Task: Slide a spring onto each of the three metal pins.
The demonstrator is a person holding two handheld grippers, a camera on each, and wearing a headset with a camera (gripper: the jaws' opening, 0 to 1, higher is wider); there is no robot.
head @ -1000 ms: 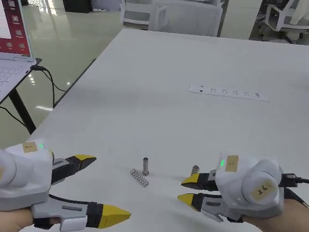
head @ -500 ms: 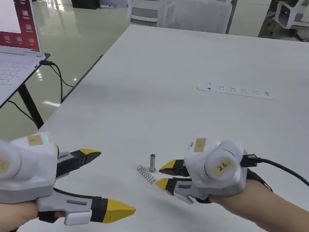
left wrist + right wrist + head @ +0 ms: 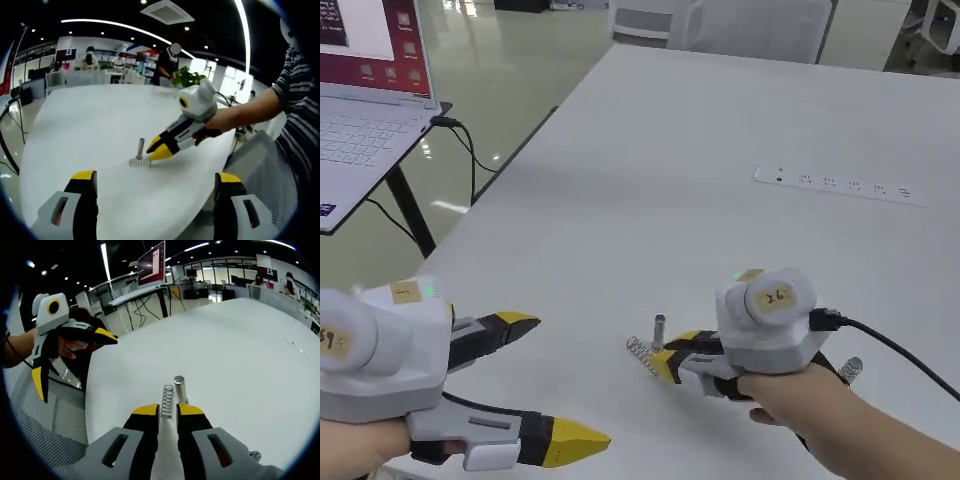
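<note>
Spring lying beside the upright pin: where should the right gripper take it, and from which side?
Pinch the spring across its coils near the end facing the right gripper, coming in from that end. It lies flat, axis along the jaws, and the pin stands close beside it, so a sideways approach risks knocking it.

Bench: plain white flat-topped bench (image 3: pixel 720 150).
Spring: small coiled steel spring (image 3: pixel 167 401), lying flat, near end at the tips of the right gripper (image 3: pixel 168 410) jaws.
Pin: short upright grey metal pin (image 3: pixel 179 386), just past those tips, beside the spring.
Strip: long white power strip (image 3: pixel 840 186), far ahead of the jaws.
</note>
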